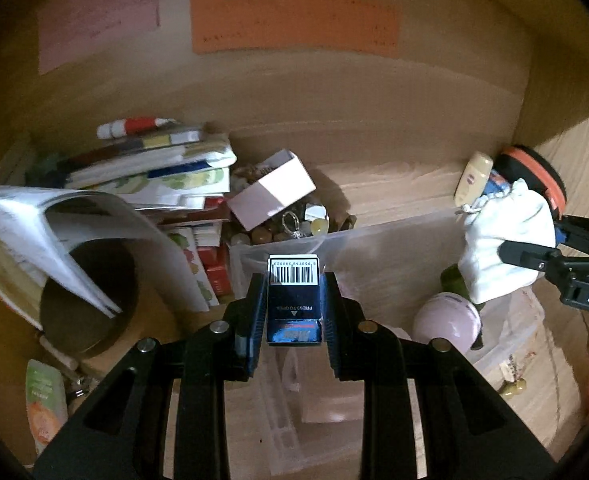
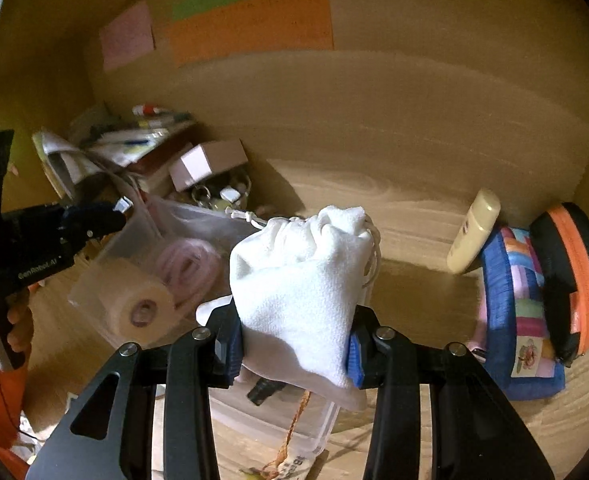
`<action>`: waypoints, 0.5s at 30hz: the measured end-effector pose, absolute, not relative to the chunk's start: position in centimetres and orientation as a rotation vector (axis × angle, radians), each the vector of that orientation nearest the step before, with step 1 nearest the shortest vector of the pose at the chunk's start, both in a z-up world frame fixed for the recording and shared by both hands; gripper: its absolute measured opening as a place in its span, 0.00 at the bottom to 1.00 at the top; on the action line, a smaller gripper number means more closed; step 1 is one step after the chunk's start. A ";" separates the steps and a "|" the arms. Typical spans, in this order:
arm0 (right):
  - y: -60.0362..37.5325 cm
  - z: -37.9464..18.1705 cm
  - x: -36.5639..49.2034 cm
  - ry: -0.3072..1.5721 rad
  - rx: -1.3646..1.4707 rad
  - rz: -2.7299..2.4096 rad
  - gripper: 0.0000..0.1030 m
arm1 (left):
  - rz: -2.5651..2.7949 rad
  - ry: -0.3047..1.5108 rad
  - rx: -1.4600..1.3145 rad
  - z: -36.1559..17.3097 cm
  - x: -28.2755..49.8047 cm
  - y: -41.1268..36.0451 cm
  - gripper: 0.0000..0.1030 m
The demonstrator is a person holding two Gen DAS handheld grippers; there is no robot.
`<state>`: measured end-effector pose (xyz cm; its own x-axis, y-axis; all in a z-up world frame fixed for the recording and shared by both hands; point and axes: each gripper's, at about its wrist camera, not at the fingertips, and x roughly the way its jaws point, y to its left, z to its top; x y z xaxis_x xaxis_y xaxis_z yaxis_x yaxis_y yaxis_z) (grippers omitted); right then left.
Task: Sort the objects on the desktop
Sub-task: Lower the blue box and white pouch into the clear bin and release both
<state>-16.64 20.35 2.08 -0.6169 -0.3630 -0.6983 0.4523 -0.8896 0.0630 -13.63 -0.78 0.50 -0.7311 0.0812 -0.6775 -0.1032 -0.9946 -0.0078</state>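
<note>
Left gripper (image 1: 293,304) clamped snug on a small dark blue box (image 1: 293,312), barcode end facing out, "press to open" printed on its face, hanging over a clear plastic bin (image 1: 394,240). Right gripper (image 2: 294,344) squeezed tight around a white drawstring pouch (image 2: 302,276), also above that bin. Underneath, a light wooden desk (image 2: 394,200) inside a wood-walled nook, with pink, green and orange paper notes (image 1: 294,24) stuck to the back panel. Messy pile of books and papers (image 1: 154,168) on the left, pinkish cardboard box (image 1: 272,192) atop trinkets, cream tube (image 2: 474,232) leaning by a colorful pouch (image 2: 522,312) on the right. Tape rolls (image 2: 138,300) sitting inside the bin.
</note>
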 end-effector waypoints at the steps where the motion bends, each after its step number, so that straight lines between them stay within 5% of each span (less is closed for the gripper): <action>1: 20.2 1.7 -16.9 0.173 1.044 -2.466 0.35 | 2.835 0.051 -1.109 0.3 -13.9 -0.7 0.26; 15: 17.5 -1.2 -18.8 0.272 1.107 -2.422 0.35 | 2.767 0.077 -1.195 -1.7 -15.1 0.1 0.26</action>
